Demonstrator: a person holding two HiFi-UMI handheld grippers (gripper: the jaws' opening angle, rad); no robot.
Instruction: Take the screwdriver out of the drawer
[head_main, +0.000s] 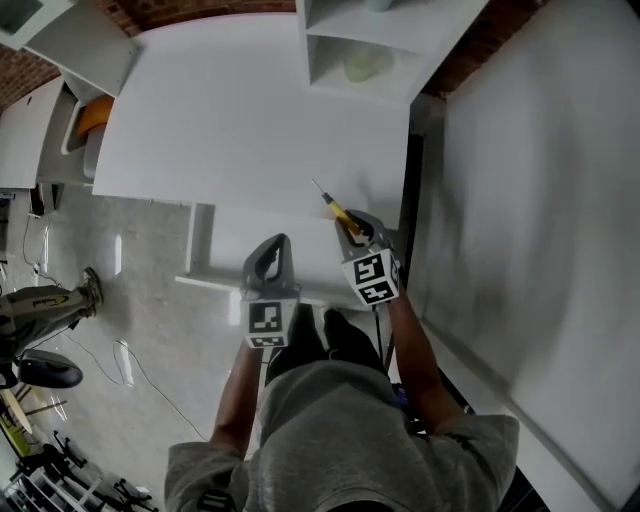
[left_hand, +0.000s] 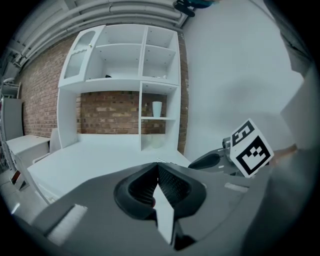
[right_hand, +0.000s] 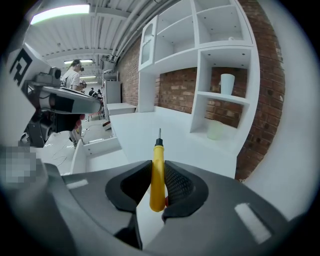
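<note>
the broad white desk top (head_main: 220, 120) lies beyond the open white drawer (head_main: 225, 248). over the desk's near edge, the right gripper (right_hand: 158, 165) is clamped on the handle of the slim yellow-handled screwdriver (right_hand: 158, 149), its tip pointing away. just beside it, the left gripper (left_hand: 158, 167) has its jaws together, empty.

The white table (head_main: 230, 120) has its drawer (head_main: 225, 250) pulled open at the near edge and carries a white shelf unit (head_main: 420, 30) at the far edge, a pale cup (head_main: 365, 62) in its bottom compartment.
</note>
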